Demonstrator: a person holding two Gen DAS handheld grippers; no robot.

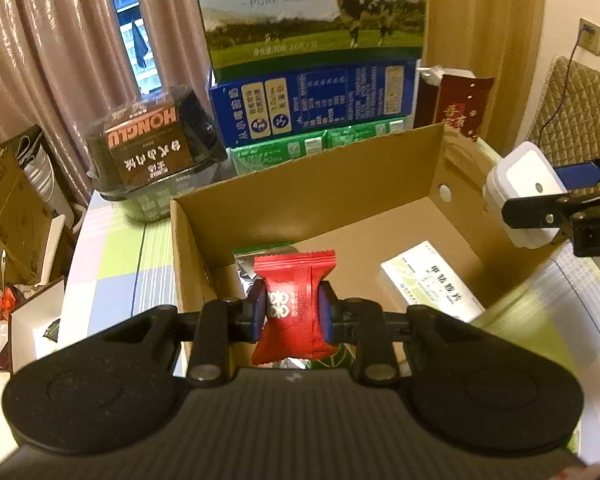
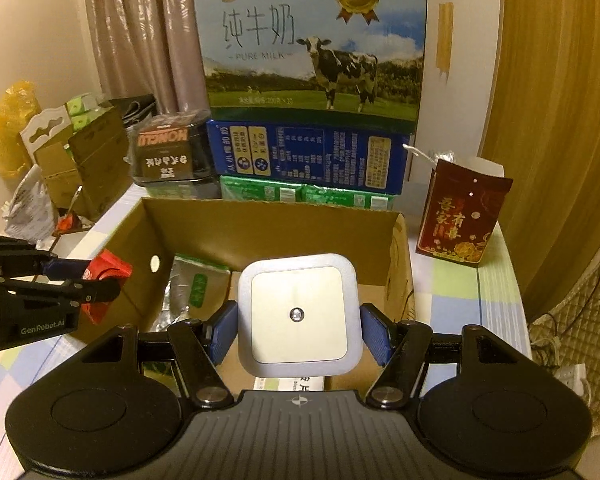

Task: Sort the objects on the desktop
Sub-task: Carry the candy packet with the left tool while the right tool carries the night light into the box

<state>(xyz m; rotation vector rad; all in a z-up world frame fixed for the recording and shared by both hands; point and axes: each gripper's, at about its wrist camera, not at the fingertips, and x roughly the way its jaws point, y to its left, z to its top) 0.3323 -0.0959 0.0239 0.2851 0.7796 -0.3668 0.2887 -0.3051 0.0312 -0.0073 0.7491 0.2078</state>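
Cardboard box (image 2: 260,220) under left claw (image 1: 293,309) pinching red packet (image 1: 296,304), right claw (image 2: 300,334) clamping white cube (image 2: 298,314).

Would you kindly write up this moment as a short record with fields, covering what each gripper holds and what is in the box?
left gripper: shut on red candy packet, above the box's near edge
right gripper: shut on white square device, over the box
cardboard box: open; holds a white medicine box and a silver-green pouch
behind box: stacked milk cartons
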